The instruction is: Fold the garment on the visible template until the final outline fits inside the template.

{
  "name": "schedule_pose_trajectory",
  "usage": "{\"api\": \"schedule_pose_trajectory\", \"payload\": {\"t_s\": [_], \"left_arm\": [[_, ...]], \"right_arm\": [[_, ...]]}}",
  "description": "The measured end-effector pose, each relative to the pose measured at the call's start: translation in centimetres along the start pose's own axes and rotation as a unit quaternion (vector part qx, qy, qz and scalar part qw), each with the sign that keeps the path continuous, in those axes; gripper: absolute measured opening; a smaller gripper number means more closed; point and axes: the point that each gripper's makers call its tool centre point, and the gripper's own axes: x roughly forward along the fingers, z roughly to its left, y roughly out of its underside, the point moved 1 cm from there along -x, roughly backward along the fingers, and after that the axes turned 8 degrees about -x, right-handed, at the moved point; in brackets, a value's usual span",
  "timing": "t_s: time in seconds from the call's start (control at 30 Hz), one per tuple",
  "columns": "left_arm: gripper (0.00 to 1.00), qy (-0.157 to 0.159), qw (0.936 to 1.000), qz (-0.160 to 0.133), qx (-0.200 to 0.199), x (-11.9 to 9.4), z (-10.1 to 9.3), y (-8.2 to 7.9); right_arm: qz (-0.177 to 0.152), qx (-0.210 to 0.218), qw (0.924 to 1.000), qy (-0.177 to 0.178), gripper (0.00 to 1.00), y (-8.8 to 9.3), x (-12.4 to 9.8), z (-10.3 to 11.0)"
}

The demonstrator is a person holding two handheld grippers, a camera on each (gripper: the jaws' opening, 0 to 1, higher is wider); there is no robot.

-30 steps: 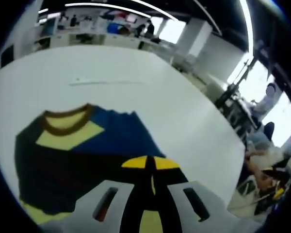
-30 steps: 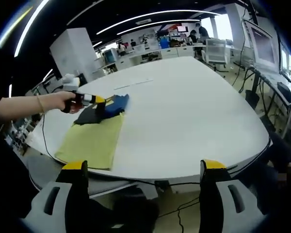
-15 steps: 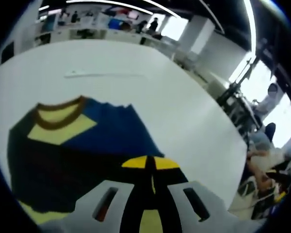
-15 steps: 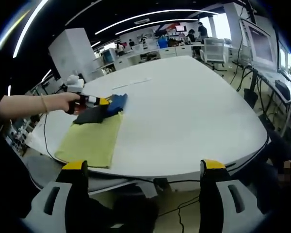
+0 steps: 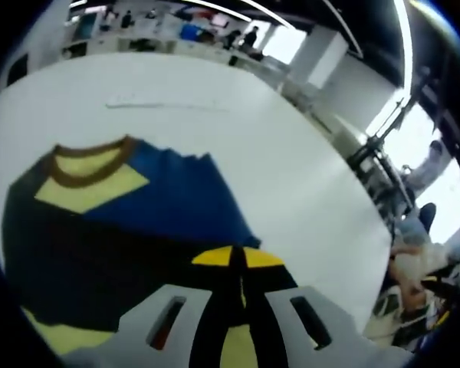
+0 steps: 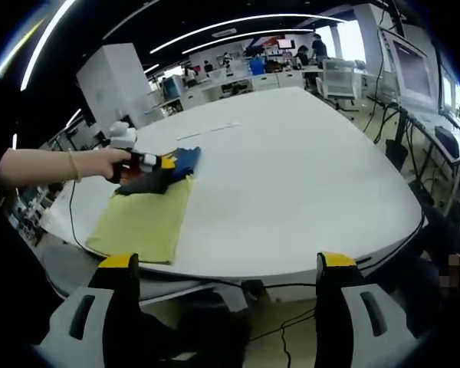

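white oval worktop in an open office carries a yellow template near its left edge. folded navy garment lies on the template's far end. left claw has its yellow tips pressed together on the garment's near edge. right claw hangs wide apart off the worktop's near edge, holding nothing.

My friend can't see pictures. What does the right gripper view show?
A person's hand holds the left tool on a dark blue garment lying on a yellow template on a big white table. The right tool is open.
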Motion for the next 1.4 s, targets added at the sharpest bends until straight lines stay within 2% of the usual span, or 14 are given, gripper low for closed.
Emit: {"api": "schedule_pose_trajectory", "payload": {"t_s": [0.53,0.9,1.13,1.4], "left_arm": [[0.01,-0.002,0.9999,0.007,-0.009,1.3,0.0,0.6],[0.01,0.013,0.9997,0.021,-0.005,1.6,-0.8,1.2],[0.09,0.024,0.9996,0.016,0.001,1.0,-0.7,0.8],[0.21,0.042,0.999,0.004,0.015,-1.4,0.4,0.5]], "right_arm": [[0.002,0.004,1.0,0.002,0.96,0.3,-0.1,-0.6],[0.001,0.002,1.0,0.001,0.96,0.1,0.1,-0.8],[0.0,-0.002,1.0,-0.004,0.96,-0.4,0.5,-0.5],[-0.003,-0.015,0.9996,-0.023,0.96,-1.5,1.8,0.9]]}}
